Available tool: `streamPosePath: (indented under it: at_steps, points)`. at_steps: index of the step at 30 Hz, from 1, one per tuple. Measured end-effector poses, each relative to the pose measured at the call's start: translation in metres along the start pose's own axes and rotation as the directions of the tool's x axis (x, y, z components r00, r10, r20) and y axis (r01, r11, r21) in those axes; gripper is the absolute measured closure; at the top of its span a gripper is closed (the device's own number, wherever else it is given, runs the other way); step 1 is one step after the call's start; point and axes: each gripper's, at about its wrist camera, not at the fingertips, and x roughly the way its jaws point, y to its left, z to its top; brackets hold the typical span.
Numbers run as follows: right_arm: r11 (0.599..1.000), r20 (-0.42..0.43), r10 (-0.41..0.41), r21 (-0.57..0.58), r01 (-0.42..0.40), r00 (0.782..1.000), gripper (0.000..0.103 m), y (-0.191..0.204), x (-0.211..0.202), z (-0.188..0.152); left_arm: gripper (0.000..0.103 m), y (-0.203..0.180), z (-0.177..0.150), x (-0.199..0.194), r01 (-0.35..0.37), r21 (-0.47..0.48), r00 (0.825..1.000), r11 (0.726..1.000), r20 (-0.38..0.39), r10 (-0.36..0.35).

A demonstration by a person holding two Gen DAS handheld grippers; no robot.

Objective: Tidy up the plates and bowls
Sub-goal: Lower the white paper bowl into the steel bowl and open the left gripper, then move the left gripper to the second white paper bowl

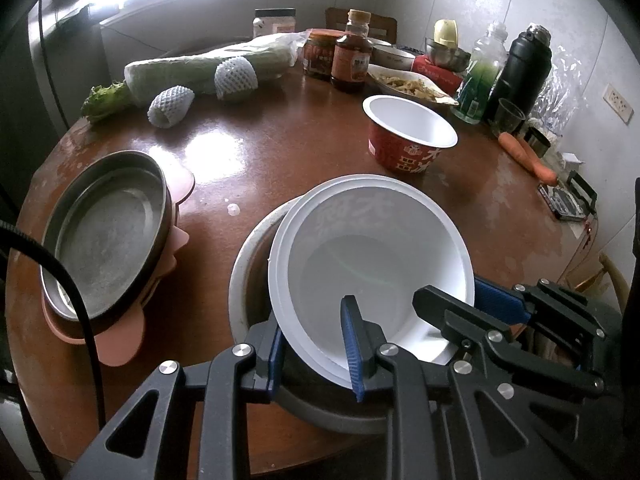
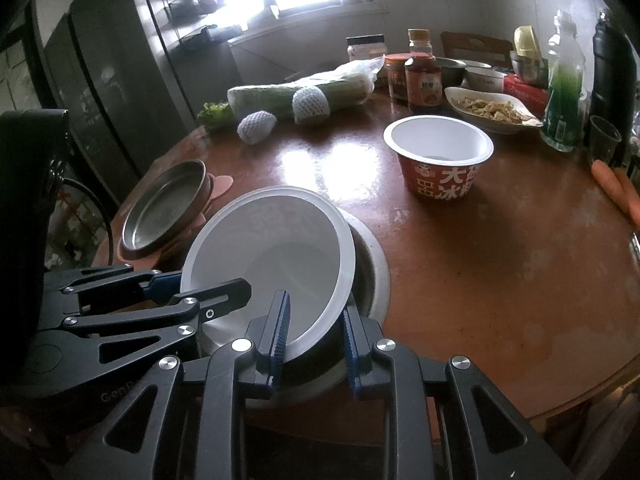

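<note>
Between both claws, a white plastic bowl (image 1: 372,248) tilts inside a metal bowl (image 1: 248,280).

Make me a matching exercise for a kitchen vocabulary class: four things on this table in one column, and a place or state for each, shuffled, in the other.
Things:
1. white plastic bowl
2. red paper bowl
3. steel plate
4. carrot

Places or states:
A. rests on a pink mat
B. lies near the table's right edge
C. stands alone, upright and empty
D. tilted inside a metal bowl, gripped at its rim

Pairs: 1-D, 2-C, 3-A, 4-B
</note>
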Motion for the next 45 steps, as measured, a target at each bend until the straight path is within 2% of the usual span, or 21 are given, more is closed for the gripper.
streamPosePath:
  at_steps: [19, 31, 34, 43, 45]
  points:
    - [1.000, 0.018, -0.010, 0.019, 0.009, 1.000, 0.073, -0.002, -0.006, -0.001, 0.076, 0.005, 0.000, -0.004, -0.023, -0.001, 1.000, 1.000, 0.009, 0.023]
    - [0.999, 0.049, -0.014, 0.037, 0.012, 0.999, 0.073, -0.005, -0.020, 0.002, 0.072, 0.005, -0.001, -0.019, -0.040, 0.006, 0.998, 0.999, 0.041, 0.040]
    - [0.999, 0.055, -0.012, 0.042, 0.009, 0.998, 0.072, -0.007, -0.022, 0.003, 0.064, 0.003, -0.001, -0.022, -0.067, 0.014, 0.996, 0.998, 0.051, 0.067]
    - [0.998, 0.090, -0.014, 0.067, 0.008, 0.996, 0.071, -0.017, -0.034, 0.006, 0.063, 0.001, 0.001, -0.035, -0.085, 0.022, 0.992, 0.996, 0.098, 0.082]
    - [0.997, 0.106, -0.017, 0.071, 0.010, 0.994, 0.066, -0.020, -0.038, 0.008, 0.063, -0.001, 0.002, -0.036, -0.085, 0.026, 0.991, 0.996, 0.105, 0.081]
